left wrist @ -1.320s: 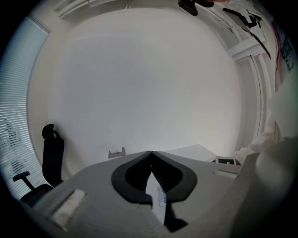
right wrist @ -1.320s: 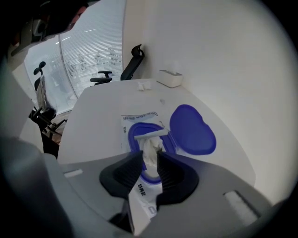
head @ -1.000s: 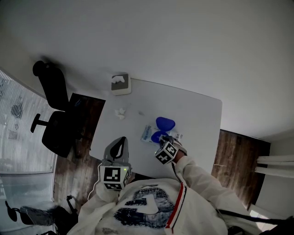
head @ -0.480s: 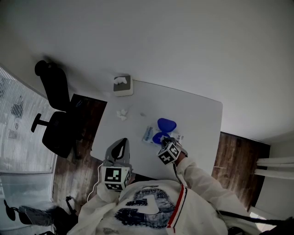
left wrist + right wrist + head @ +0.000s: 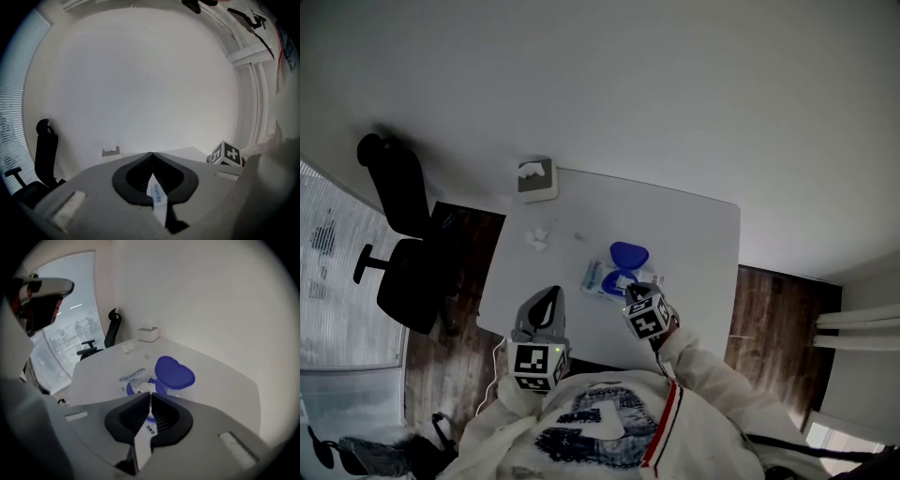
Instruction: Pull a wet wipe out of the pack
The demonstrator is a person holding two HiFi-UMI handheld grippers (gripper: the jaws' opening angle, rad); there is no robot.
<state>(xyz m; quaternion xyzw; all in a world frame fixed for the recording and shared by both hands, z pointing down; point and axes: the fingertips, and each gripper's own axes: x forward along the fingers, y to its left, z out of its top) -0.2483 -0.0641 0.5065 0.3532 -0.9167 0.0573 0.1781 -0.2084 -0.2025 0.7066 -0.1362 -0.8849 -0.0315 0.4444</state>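
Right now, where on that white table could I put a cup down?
Bare: the table's right half, from the wipe pack to the right edge, and the strip beyond the pack. Crowded: the left side, with tissue box and crumpled tissue, and the pack itself, by the right gripper.

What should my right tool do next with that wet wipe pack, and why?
Probably raise the right tool straight up. Its jaws are shut right at the white wet wipe tuft poking from the opening of the pack, seemingly pinching it. The blue lid is flipped open, and only that tuft is out so far.
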